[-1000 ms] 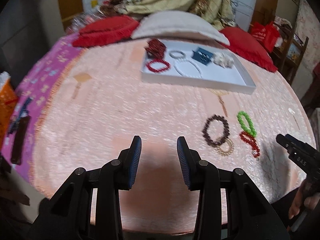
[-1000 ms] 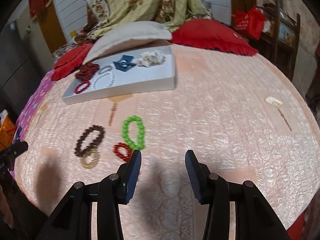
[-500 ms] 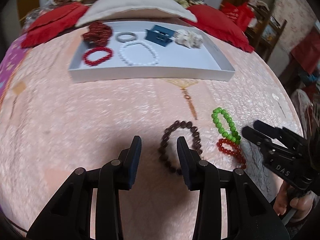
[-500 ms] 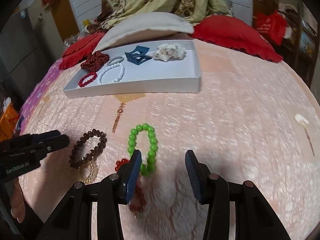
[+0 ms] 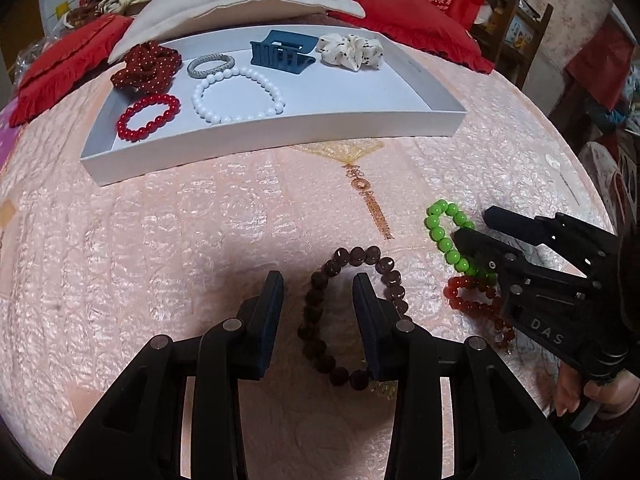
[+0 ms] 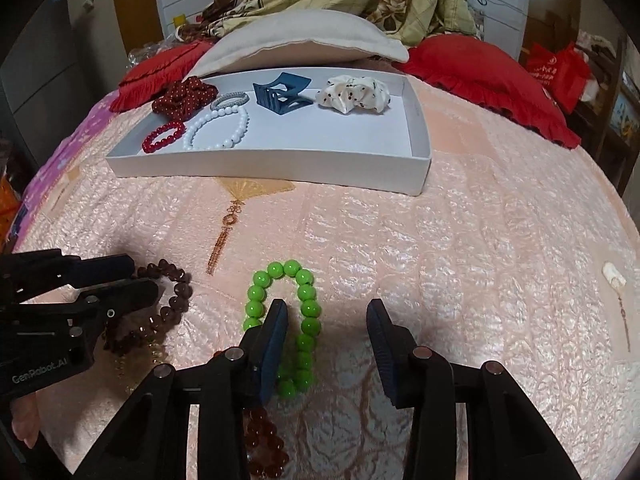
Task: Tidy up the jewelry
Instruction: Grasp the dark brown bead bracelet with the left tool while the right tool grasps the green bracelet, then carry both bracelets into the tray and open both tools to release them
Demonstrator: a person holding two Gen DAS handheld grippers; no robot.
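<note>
On the pink bedspread my left gripper (image 5: 318,308) stands open over the brown bead bracelet (image 5: 320,304), whose left strand lies between the jaws, untouched. My right gripper (image 6: 326,316) is open, its jaws closing. The right strand of the green bead bracelet (image 6: 306,312) lies between them close to the left finger, and the pads do not press it. A dark red bracelet (image 6: 264,440) lies just below the green one. A gold bracelet (image 6: 152,356) peeks out beside the brown one. The white tray (image 5: 280,140) behind holds a red bracelet (image 5: 148,118) and a white one (image 5: 240,96).
The tray also holds a silver bangle (image 5: 210,65), a blue hair claw (image 5: 280,54), a white scrunchie (image 5: 352,50) and a maroon scrunchie (image 5: 146,66). A beige pillow (image 6: 296,40) and red cushions (image 6: 480,68) lie behind it. A small white tassel (image 6: 614,276) lies far right.
Both grippers came forward and down onto the loose bracelets. The left now straddles a strand of the brown one, the right a strand of the green one, and the right jaws have narrowed slightly.
</note>
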